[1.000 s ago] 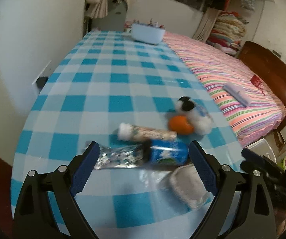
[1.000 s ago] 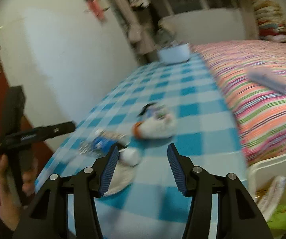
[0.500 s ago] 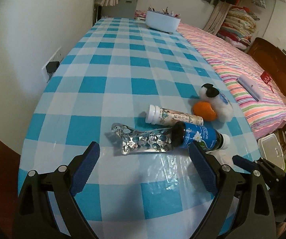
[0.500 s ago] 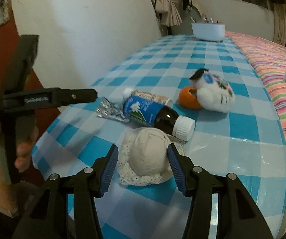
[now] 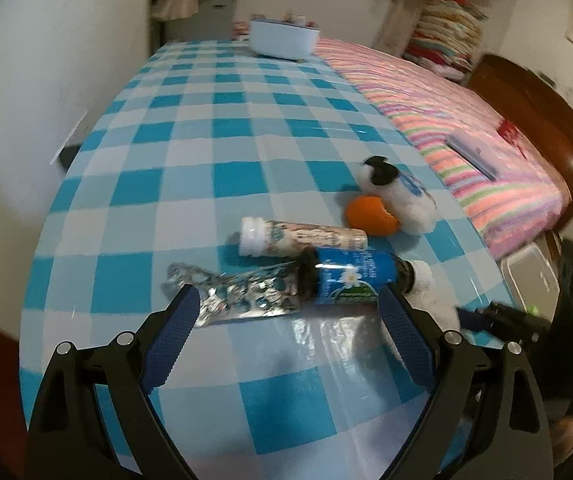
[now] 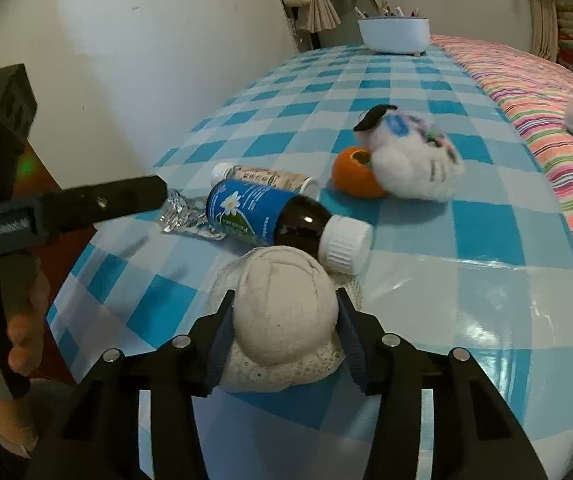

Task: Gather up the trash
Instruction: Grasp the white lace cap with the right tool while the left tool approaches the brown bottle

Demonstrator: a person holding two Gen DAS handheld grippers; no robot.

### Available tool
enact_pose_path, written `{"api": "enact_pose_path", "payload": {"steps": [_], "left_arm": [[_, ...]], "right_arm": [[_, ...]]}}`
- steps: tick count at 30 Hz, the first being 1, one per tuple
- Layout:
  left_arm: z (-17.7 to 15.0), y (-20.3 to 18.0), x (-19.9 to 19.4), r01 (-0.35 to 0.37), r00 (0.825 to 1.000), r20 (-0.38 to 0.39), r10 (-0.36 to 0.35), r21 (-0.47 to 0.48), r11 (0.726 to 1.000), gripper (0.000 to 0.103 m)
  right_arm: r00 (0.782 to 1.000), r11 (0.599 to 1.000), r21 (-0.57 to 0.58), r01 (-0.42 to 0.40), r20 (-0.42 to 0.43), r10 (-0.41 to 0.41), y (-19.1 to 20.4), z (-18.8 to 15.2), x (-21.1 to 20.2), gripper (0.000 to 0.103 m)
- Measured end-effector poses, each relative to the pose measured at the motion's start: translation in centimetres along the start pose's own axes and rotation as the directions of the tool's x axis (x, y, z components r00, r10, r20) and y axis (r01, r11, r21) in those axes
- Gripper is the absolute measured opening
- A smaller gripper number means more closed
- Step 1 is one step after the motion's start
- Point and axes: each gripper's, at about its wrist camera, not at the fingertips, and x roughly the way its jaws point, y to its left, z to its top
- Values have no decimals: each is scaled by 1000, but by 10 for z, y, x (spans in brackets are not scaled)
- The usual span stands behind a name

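Note:
On the blue checked table (image 5: 206,184) lie a crumpled foil blister pack (image 5: 242,296), a brown bottle (image 5: 350,280) with a blue label and white cap, a white-capped tube (image 5: 302,236), an orange peel (image 5: 370,216) and a white plush toy (image 5: 402,196). My left gripper (image 5: 288,298) hovers open just short of the blister pack and bottle. A small cream hat (image 6: 282,300) with a lace brim sits by the bottle (image 6: 270,216). My right gripper (image 6: 284,304) is closing on the hat's crown, its pads (image 6: 222,324) touching both sides.
A white basin (image 6: 394,34) stands at the table's far end. A bed with a striped cover (image 5: 466,120) runs along the right, and a white wall (image 6: 146,60) along the left. A plastic bin (image 5: 530,280) sits low between table and bed. A hand (image 6: 18,340) holds the left gripper.
The right gripper swung round, came forward and down until the hat sat between its jaws, then narrowed onto it. The left gripper dropped closer to the blister pack and bottle.

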Motion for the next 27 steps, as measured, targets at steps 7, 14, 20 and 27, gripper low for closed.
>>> {"api": "enact_pose_path", "payload": {"steps": [7,14,20,27], "left_arm": [[8,-46,7,29,1000,-4,-29,379,925,89],[18,-69,31,151,988,-108,-110,536,831,84],[17,-71,54,205,973,-210,-96,594,778,80],[17,-74,76,220,956,-293,-31,640,736,60]], "right_arm": [[999,992,126,-20,47,14,-45,-2,-28,46],[996,983,179,-39,84,25,-67,-5,-48,46],[993,974,219,-48,113,23,-82,-8,-62,46],[991,971,234,-54,130,23,-88,-8,-67,46]]}}
